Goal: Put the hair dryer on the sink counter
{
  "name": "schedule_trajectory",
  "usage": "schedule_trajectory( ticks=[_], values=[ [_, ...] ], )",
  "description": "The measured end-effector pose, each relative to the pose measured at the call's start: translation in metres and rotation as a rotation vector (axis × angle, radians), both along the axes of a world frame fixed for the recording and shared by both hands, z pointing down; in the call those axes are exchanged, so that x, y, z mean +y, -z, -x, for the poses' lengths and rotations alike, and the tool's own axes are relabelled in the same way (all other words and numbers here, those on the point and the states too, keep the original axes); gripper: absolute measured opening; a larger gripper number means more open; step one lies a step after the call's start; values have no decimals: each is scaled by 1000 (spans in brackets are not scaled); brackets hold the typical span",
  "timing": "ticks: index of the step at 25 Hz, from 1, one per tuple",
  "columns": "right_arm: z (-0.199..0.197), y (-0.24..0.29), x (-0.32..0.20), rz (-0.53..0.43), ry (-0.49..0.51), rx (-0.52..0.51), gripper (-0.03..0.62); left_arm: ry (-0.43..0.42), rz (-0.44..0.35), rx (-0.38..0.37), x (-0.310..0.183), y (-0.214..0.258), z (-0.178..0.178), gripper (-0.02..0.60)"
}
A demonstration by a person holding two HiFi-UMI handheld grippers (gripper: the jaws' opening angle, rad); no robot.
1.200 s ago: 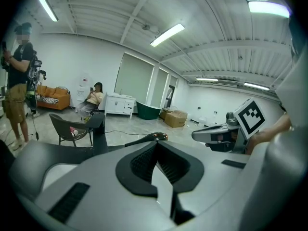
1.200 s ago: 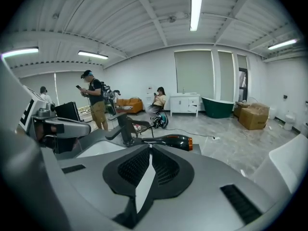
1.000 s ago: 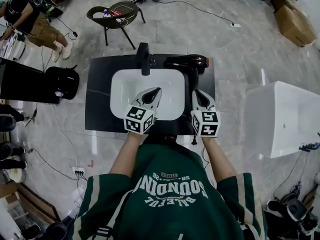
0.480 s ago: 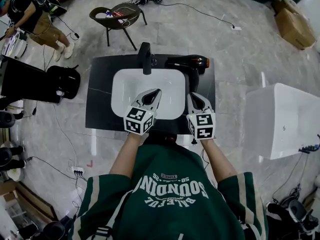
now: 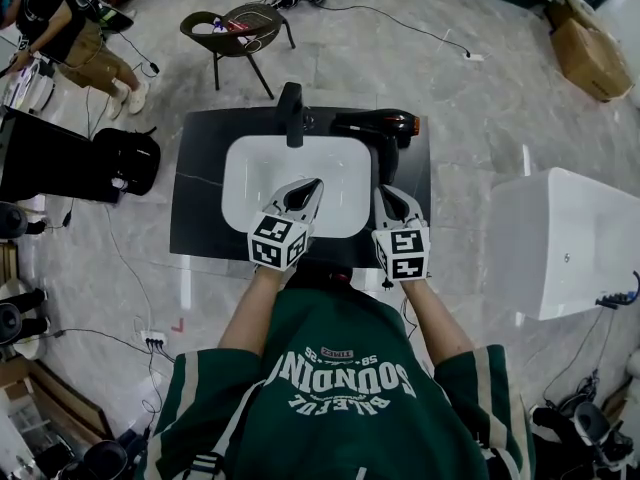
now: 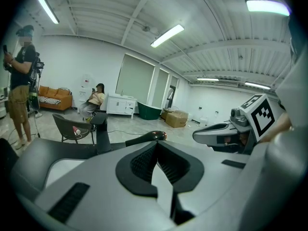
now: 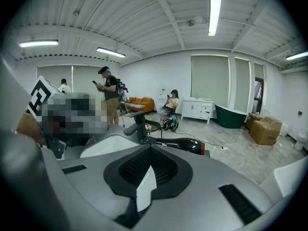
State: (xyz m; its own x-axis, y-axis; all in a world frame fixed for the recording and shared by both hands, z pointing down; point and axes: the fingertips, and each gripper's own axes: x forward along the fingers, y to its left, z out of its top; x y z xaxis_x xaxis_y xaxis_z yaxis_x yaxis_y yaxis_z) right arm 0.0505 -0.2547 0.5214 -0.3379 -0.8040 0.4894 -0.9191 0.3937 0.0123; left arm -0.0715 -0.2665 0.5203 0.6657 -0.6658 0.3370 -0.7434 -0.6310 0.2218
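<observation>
- The person in a green printed shirt (image 5: 340, 388) stands at the near edge of the unit, with a gripper in each hand.
- The left gripper (image 5: 315, 181) is clenched, tips meeting with nothing between them. It hangs over the near half of the white rectangular basin (image 5: 250, 173).
- The right gripper (image 5: 386, 191) is also clenched tip to tip and empty. It is held over the right-hand strip of the dark stone-look sink counter (image 5: 195, 193), just beside the basin.
- The glossy black hair dryer with a copper-orange end (image 5: 372, 124) lies on the counter at its far right corner. The barrel runs along the back edge and the handle points toward the right gripper. In the right gripper view the dryer (image 7: 180, 145) lies beyond the tips, clear of them.
- The black faucet (image 5: 290, 116) stands at the back centre of the basin, just left of the dryer's barrel.
- On the floor beyond the counter is a dark chair (image 5: 235, 28).
- A large white rectangular fixture (image 5: 565, 238) stands to the right.
- A brown cardboard box (image 5: 585, 43) sits at the far right.
- A second person (image 5: 60, 38) stands at the far left.
</observation>
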Motion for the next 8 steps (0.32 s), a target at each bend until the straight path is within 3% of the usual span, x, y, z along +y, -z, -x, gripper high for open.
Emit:
schedule_trajectory(
  ticks=[8],
  values=[
    [2, -4, -1, 3, 12, 19, 41, 1, 13, -3, -3, -6, -1, 12]
  ],
)
